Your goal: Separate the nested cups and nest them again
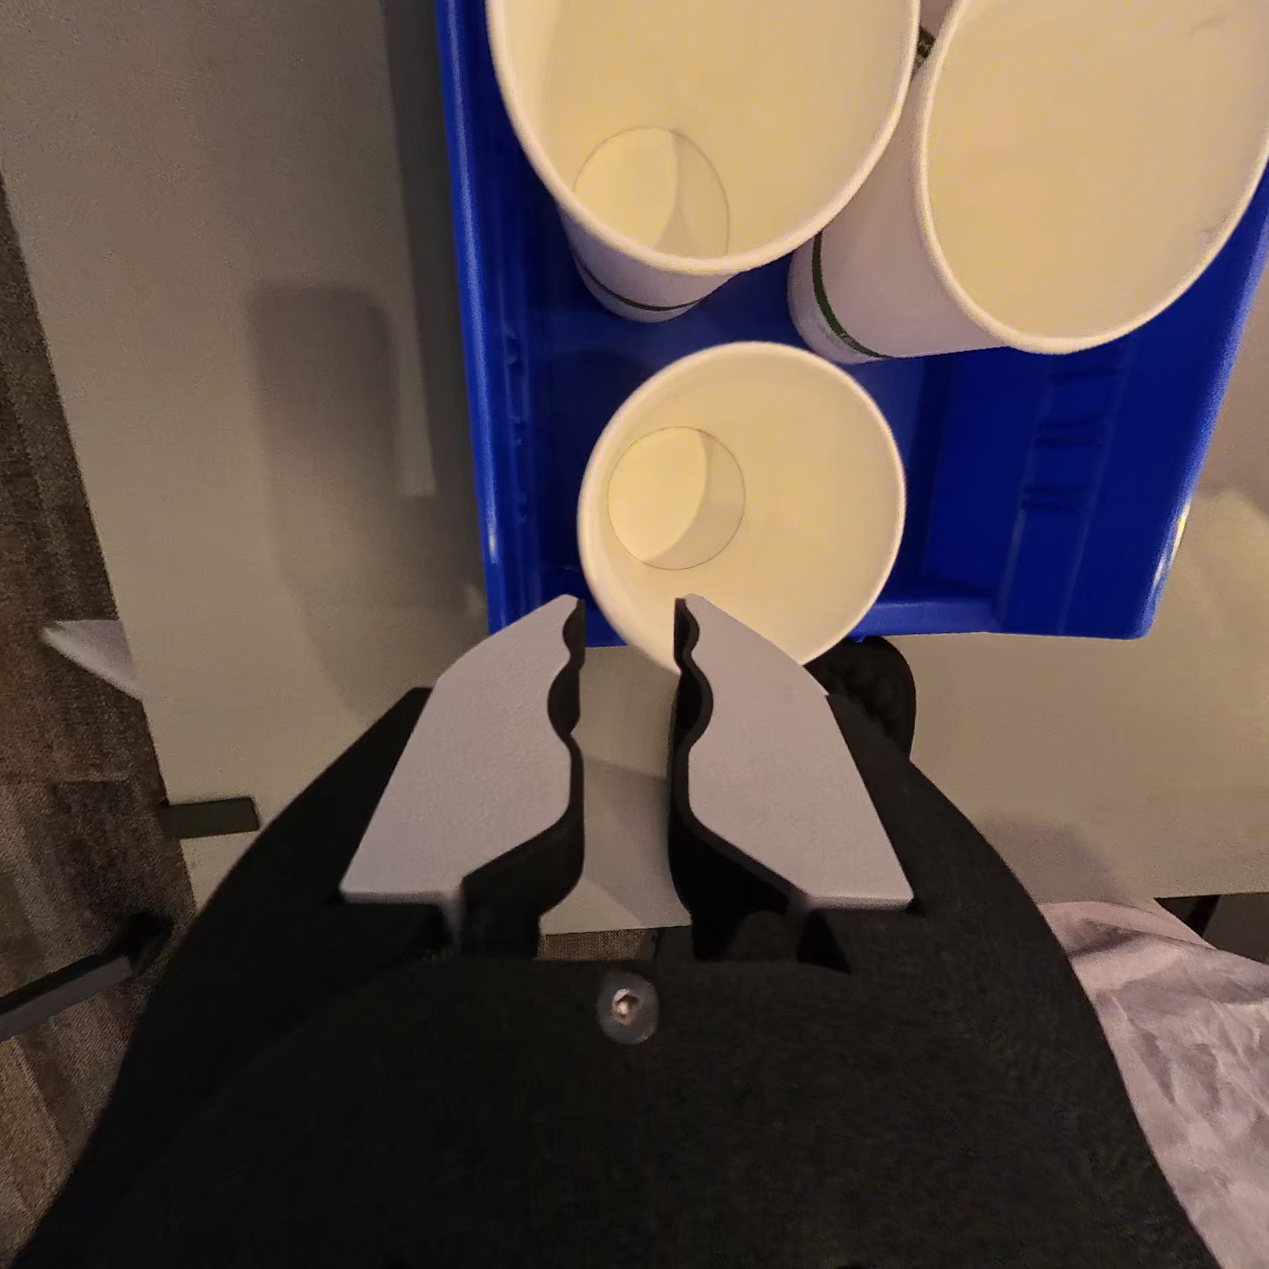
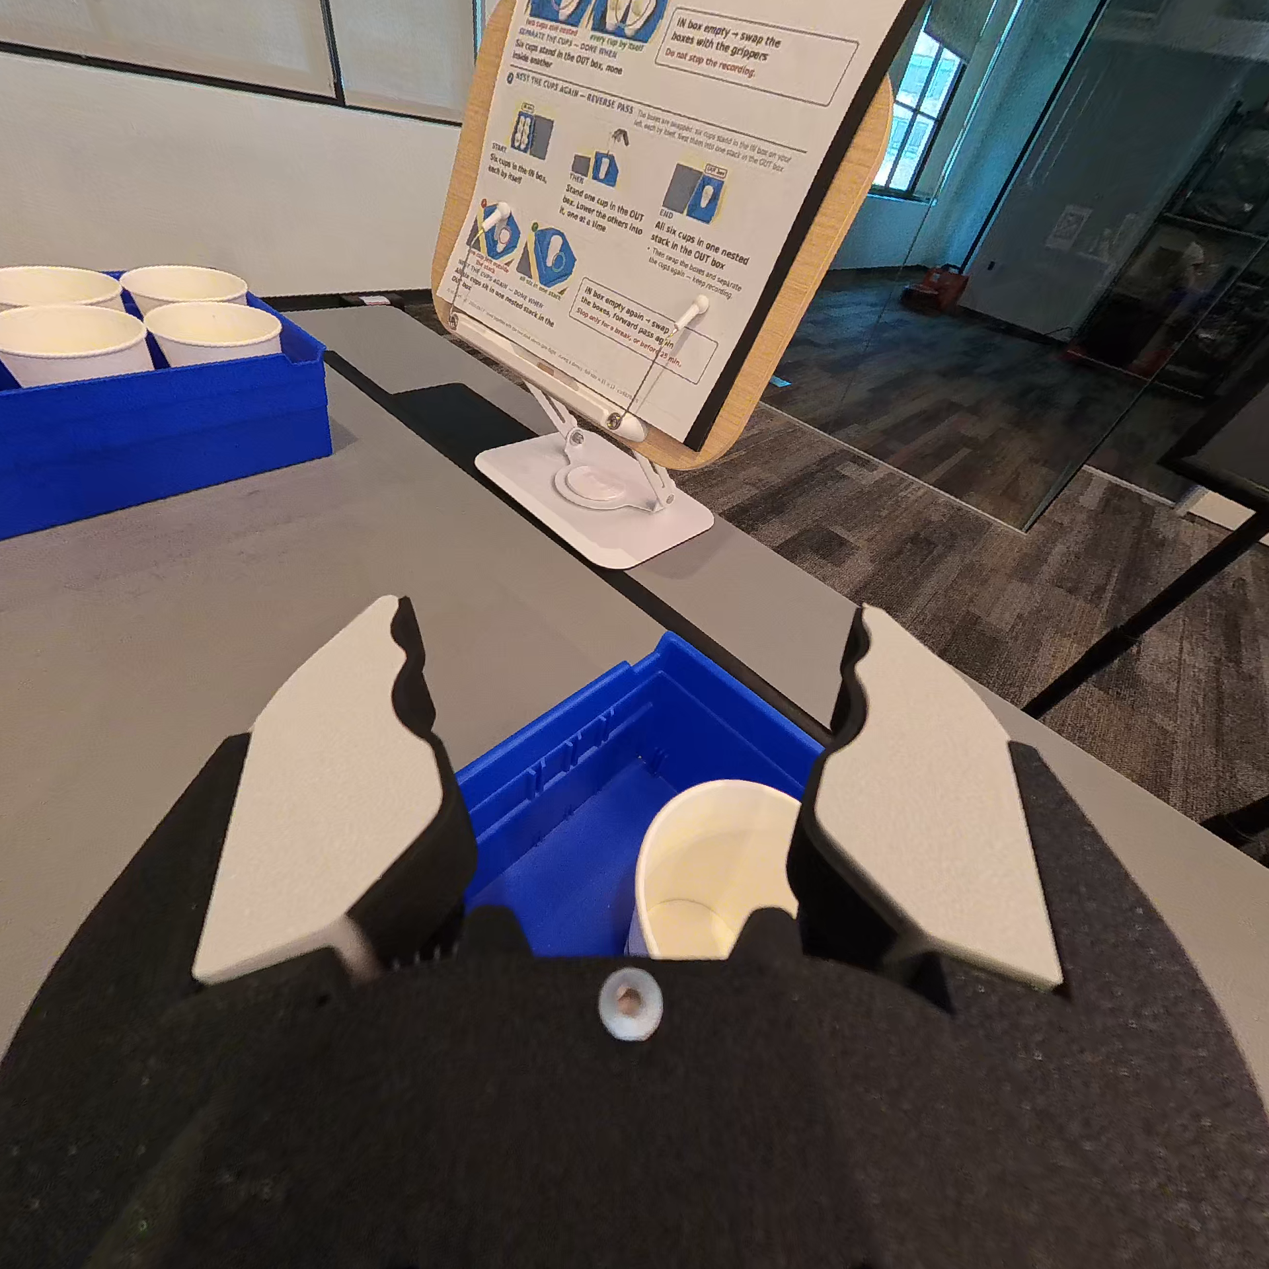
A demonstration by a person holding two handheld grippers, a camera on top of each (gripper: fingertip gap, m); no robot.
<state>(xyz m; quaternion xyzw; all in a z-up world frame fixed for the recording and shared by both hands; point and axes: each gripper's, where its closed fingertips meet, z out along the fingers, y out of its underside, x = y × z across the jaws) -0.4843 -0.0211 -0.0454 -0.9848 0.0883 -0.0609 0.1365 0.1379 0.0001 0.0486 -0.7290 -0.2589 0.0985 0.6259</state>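
Note:
In the left wrist view I look down into a blue box [image 1: 996, 481] that holds white paper cups. One cup [image 1: 741, 501] stands nearest, and two more cups [image 1: 687, 123] [image 1: 1099, 158] stand behind it. My left gripper [image 1: 628, 604] has a narrow gap between its jaws and hovers at the near cup's front rim, with nothing clamped. In the right wrist view my right gripper [image 2: 628, 608] is wide open and empty above a second blue box [image 2: 570, 824] that holds one cup [image 2: 714, 872].
The box with several cups [image 2: 172, 419] sits at the far left of the grey table [image 2: 240, 584]. An instruction sheet on a white stand [image 2: 618, 206] stands at the table's far edge. The table ends to the right, with floor [image 2: 961, 549] beyond.

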